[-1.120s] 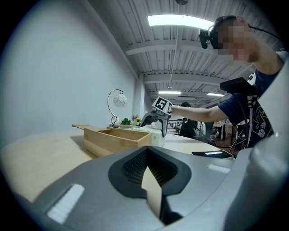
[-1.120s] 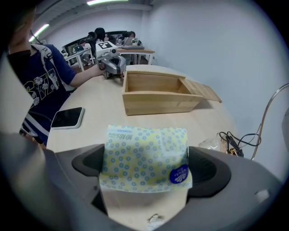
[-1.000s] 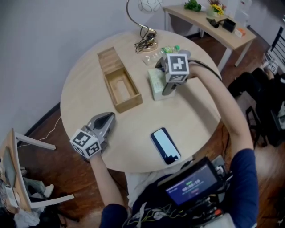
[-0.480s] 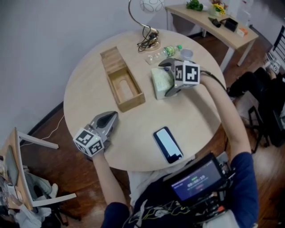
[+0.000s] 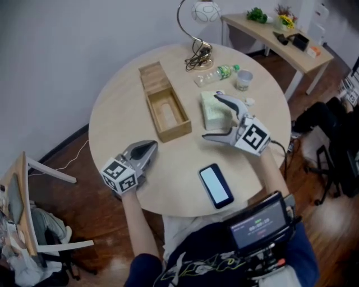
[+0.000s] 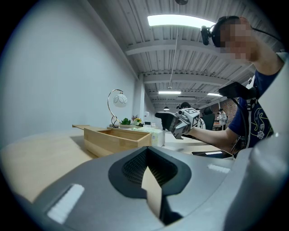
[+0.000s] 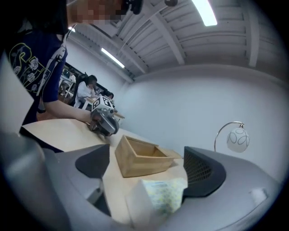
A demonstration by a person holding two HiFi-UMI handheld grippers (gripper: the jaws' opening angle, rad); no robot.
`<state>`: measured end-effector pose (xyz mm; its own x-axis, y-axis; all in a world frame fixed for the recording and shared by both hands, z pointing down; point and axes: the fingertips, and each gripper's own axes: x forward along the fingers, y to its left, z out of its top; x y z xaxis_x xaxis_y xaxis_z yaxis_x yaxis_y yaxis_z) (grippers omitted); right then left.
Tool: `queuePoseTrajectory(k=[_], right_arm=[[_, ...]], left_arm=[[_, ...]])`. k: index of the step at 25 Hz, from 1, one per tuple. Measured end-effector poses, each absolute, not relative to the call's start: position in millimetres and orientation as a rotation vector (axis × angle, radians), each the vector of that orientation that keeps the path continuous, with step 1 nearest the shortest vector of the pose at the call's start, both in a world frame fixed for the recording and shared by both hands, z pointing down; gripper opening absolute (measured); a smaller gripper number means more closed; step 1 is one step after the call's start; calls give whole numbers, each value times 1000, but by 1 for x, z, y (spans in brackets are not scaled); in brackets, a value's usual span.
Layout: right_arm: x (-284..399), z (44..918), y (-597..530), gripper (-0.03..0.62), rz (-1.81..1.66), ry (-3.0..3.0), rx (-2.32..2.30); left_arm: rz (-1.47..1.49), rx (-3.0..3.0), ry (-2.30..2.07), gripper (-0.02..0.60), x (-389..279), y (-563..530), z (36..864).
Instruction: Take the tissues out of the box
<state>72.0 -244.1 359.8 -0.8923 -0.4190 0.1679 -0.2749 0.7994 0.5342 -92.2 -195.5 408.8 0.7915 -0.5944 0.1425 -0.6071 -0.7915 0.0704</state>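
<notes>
Right gripper view, right gripper (image 7: 149, 168) jaws wide, just narrowing, tissue pack (image 7: 165, 197) between (ungripped), left gripper (image 6: 151, 179) closed, empty.

Lamp (image 5: 205, 11) cropped (top edge), desk items (image 5: 301, 41) indistinct

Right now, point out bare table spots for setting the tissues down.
Bare: the strip between the wooden box and the table's left edge; also the middle between box and phone. Crowded: the far side, with lamp, bottle and cup.
</notes>
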Motion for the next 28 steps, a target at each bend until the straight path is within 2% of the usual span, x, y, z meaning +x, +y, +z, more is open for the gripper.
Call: queuePoseTrajectory(k=[3, 6, 8, 9, 12, 16, 28], right_arm=[[65, 370, -215, 397, -688, -2752, 524], [63, 373, -203, 308, -646, -2801, 511], [63, 368, -194, 184, -683, -2839, 516], [62, 366, -189, 142, -692, -2868, 517], [60, 369, -183, 53, -587, -2951, 521], [65, 364, -192, 0, -390, -3061, 530], [73, 373, -202, 0, -205, -3108, 454]], left_arm=[[173, 2865, -966, 5, -89, -194, 407], [172, 2865, -969, 4, -90, -193, 406], [173, 2866, -970, 5, -92, -193, 407], [174, 2867, -970, 5, -93, -193, 407], [172, 2868, -966, 5, -94, -193, 410], [170, 2868, -973, 4, -94, -195, 410], [170, 2860, -985, 5, -92, -194, 412]])
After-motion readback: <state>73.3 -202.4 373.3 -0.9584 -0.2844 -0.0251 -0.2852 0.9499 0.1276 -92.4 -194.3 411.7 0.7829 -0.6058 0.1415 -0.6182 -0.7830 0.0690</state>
